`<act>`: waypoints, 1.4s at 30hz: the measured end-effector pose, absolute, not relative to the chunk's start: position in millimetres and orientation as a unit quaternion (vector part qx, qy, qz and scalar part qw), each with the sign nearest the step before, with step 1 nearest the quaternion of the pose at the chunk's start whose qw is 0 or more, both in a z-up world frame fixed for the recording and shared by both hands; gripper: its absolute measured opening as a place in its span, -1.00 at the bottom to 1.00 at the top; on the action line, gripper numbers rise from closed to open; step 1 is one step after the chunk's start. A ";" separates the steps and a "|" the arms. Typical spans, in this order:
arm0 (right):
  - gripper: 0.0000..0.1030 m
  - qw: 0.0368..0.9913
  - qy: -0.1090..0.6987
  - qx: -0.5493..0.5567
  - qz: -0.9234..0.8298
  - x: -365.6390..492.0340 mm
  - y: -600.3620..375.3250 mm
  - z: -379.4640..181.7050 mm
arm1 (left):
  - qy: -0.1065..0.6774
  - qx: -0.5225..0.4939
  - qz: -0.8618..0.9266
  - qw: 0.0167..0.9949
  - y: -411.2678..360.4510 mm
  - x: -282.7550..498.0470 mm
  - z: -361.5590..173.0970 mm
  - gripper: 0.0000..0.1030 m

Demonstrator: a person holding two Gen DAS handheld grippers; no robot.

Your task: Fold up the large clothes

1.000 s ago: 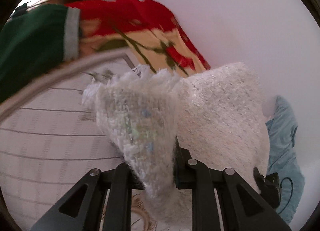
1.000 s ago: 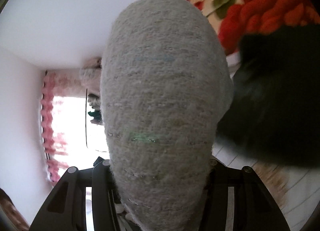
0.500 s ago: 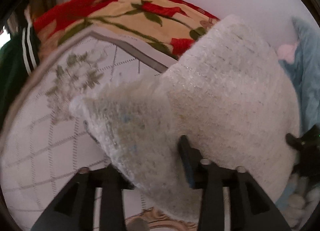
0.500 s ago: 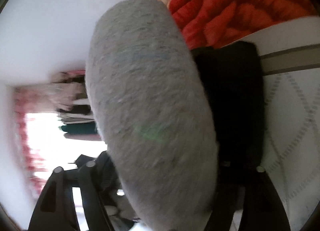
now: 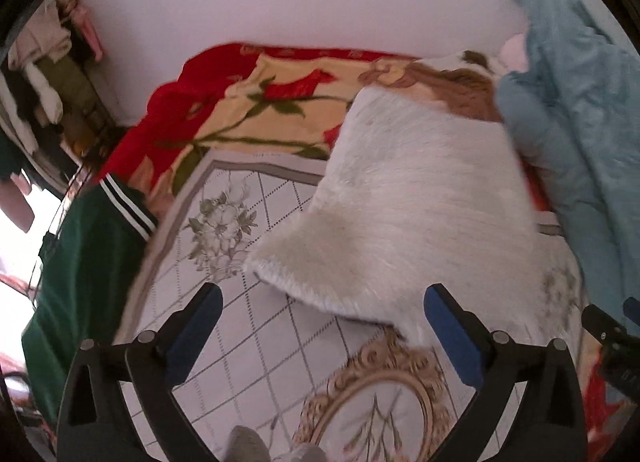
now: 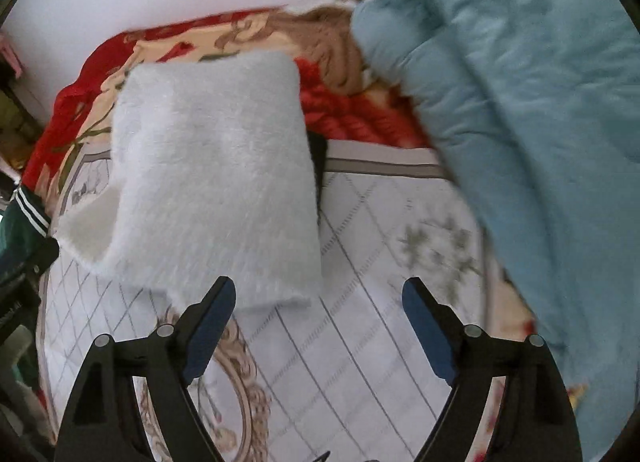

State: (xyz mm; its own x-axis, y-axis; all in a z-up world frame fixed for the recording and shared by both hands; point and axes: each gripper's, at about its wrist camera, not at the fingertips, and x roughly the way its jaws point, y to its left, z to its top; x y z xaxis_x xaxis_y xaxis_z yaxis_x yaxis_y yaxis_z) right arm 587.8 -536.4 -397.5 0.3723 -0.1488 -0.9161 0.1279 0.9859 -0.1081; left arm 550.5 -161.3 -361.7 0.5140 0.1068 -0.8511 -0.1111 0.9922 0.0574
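Note:
A fluffy white knitted garment point(image 5: 408, 214) lies folded on the patterned white bed sheet point(image 5: 256, 342), its far edge over the red floral blanket. It also shows in the right wrist view point(image 6: 212, 182), with a black garment point(image 6: 318, 158) peeking out under its right side. My left gripper point(image 5: 322, 312) is open and empty, just in front of the garment's near edge. My right gripper point(image 6: 318, 298) is open and empty, its left finger at the garment's near edge.
A green garment with white stripes point(image 5: 84, 262) lies at the left. A light blue quilt point(image 6: 520, 122) is bunched at the right. A red and yellow floral blanket point(image 5: 256, 102) lies along the far wall. Clothes hang at the far left point(image 5: 40, 82).
Both grippers have opened and let go of the white garment, which now lies on the bed. Both have drawn back toward the near side.

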 end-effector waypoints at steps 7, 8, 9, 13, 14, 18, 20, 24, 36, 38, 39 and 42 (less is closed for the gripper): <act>0.69 0.853 0.504 -0.012 -0.132 485.7 -520.0 -258.1 | 0.473 -0.009 0.035 0.880 -163.4 468.6 -257.7 1.00; 0.69 0.855 0.500 -0.012 -0.137 473.4 -517.6 -238.8 | 0.471 -0.008 0.032 0.882 -163.3 458.8 -247.0 1.00; 0.69 0.859 0.493 -0.014 -0.139 457.1 -513.8 -217.1 | 0.466 -0.003 0.028 0.884 -164.8 443.5 -229.9 1.00; 0.69 0.869 0.472 -0.015 -0.147 394.9 -502.1 -145.5 | 0.453 0.015 0.014 0.891 -167.9 389.4 -175.5 1.00; 0.69 0.872 0.467 -0.014 -0.147 377.2 -499.0 -125.4 | 0.447 0.019 0.015 0.894 -167.3 373.9 -161.2 1.00; 0.69 0.887 0.437 -0.016 -0.150 314.0 -489.5 -61.9 | 0.438 0.021 0.010 0.899 -162.8 322.7 -116.0 1.00; 0.69 0.891 0.426 -0.018 -0.153 288.3 -486.9 -38.1 | 0.426 0.019 0.007 0.904 -159.8 299.7 -96.1 1.00; 0.69 0.901 0.408 -0.018 -0.144 242.4 -480.2 2.6 | 0.414 0.011 0.006 0.910 -154.4 266.5 -67.6 1.00; 0.69 0.922 0.366 -0.020 -0.123 157.6 -461.6 66.5 | 0.382 0.004 0.009 0.924 -144.0 205.7 -32.0 1.00; 0.69 0.924 0.363 -0.020 -0.119 147.8 -460.1 72.2 | 0.377 0.003 0.009 0.926 -142.0 199.5 -27.8 1.00; 0.69 0.925 0.361 -0.018 -0.118 143.1 -459.2 74.8 | 0.375 0.004 0.011 0.927 -141.2 195.7 -26.1 1.00; 0.69 0.928 0.354 -0.014 -0.114 132.8 -458.0 81.9 | 0.367 0.006 0.015 0.930 -139.8 187.3 -22.0 1.00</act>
State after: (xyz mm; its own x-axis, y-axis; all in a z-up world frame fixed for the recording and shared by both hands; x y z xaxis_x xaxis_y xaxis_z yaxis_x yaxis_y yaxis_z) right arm 132.8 -458.0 81.9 0.7239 -0.2207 -0.6536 0.2012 0.9738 -0.1060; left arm 187.3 -139.8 -22.0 0.7304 0.0330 -0.6822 -0.0239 0.9995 0.0227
